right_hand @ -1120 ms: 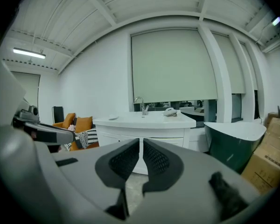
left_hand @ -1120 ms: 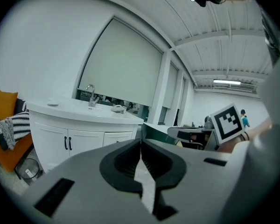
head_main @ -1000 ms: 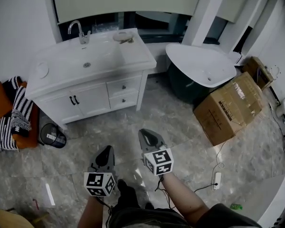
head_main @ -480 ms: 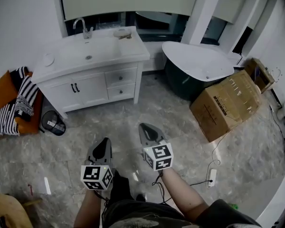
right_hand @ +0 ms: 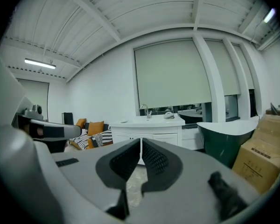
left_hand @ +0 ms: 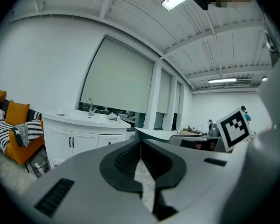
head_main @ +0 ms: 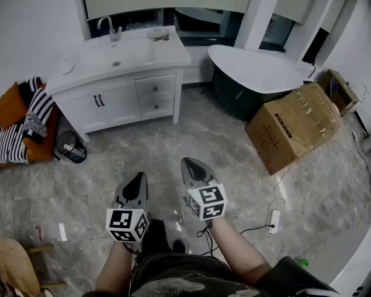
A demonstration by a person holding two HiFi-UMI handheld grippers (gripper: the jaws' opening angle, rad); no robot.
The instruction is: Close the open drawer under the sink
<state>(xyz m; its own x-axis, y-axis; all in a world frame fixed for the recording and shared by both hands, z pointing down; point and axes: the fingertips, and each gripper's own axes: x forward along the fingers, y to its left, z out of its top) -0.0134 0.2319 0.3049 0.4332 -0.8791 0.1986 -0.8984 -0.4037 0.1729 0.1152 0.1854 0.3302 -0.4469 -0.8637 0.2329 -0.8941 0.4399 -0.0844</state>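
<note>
Left claw (head_main: 137,179) is clenched and empty. Right claw (head_main: 189,164) has just been closing, nothing between, practically shut. Drawers (head_main: 156,87) under the sink (head_main: 116,59) are seen well away across the floor, apparently flush. Risk: the wrong drawer could be pushed, as none is seen protruding.

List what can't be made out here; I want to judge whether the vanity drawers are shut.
- Head view: the two small drawers of the white sink cabinet are too small to show whether either stands ajar.
- Left gripper view: the grey left gripper covers the lower drawer.
- Head view: the pale item on the countertop is too small to identify.
</note>
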